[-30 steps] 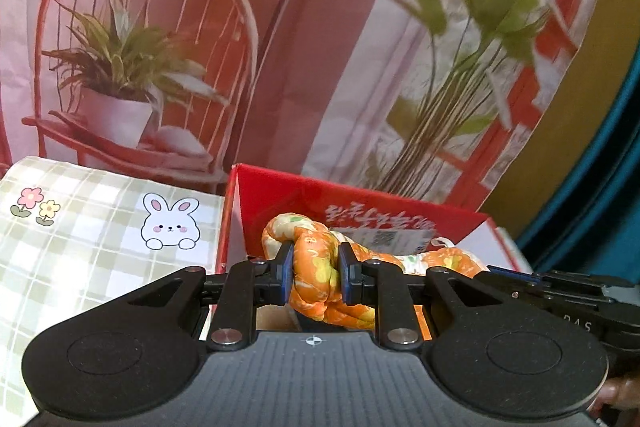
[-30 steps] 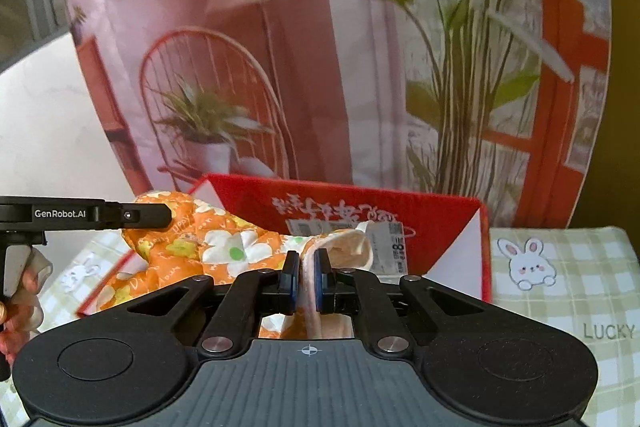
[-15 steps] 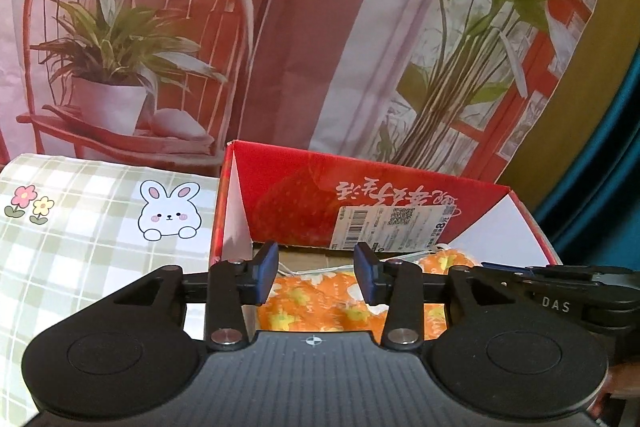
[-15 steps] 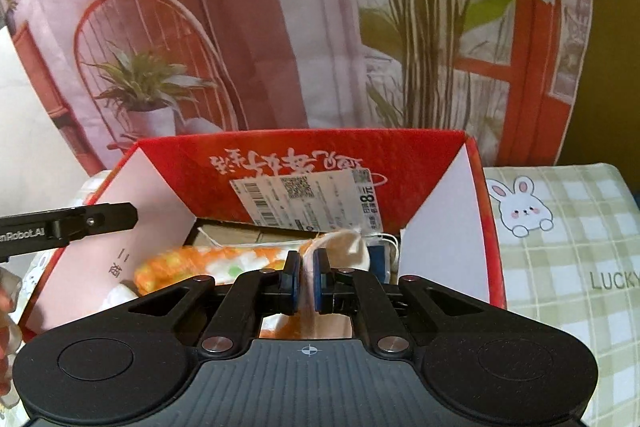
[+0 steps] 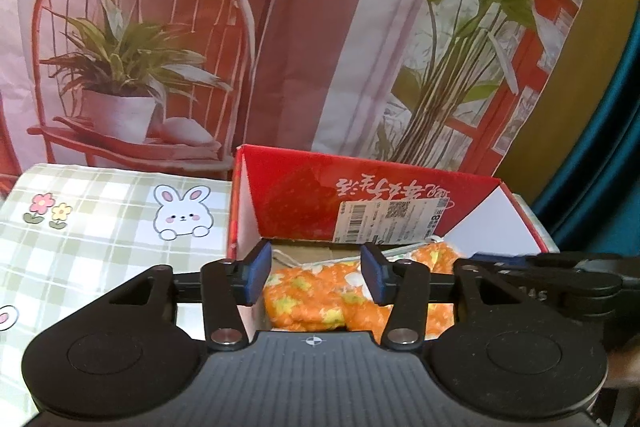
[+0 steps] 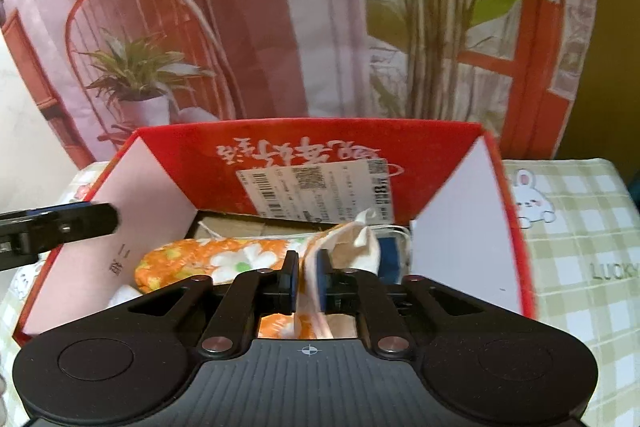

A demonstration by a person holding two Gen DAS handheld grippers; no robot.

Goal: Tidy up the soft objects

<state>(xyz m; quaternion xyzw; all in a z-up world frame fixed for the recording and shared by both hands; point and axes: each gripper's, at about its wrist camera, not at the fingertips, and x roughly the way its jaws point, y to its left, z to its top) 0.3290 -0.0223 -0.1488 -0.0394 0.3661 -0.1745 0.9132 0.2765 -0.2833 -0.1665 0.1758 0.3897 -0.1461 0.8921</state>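
Printed backdrop [image 5: 320, 27] w/ chair, plants behind; green checked bunny cloth [image 5: 100, 227] on surface.

We see soft, warm indoor light with no glare or hard shadows. Fisheye curvature bends both views' edges into dark corners. The right wrist view is slightly motion-blurred; the left stays sharper.

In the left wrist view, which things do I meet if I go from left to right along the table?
Checked cloth with a rabbit print → left wall of the red box → orange flowered fabric lying inside the box → right wall of the box → right gripper at the picture's edge.
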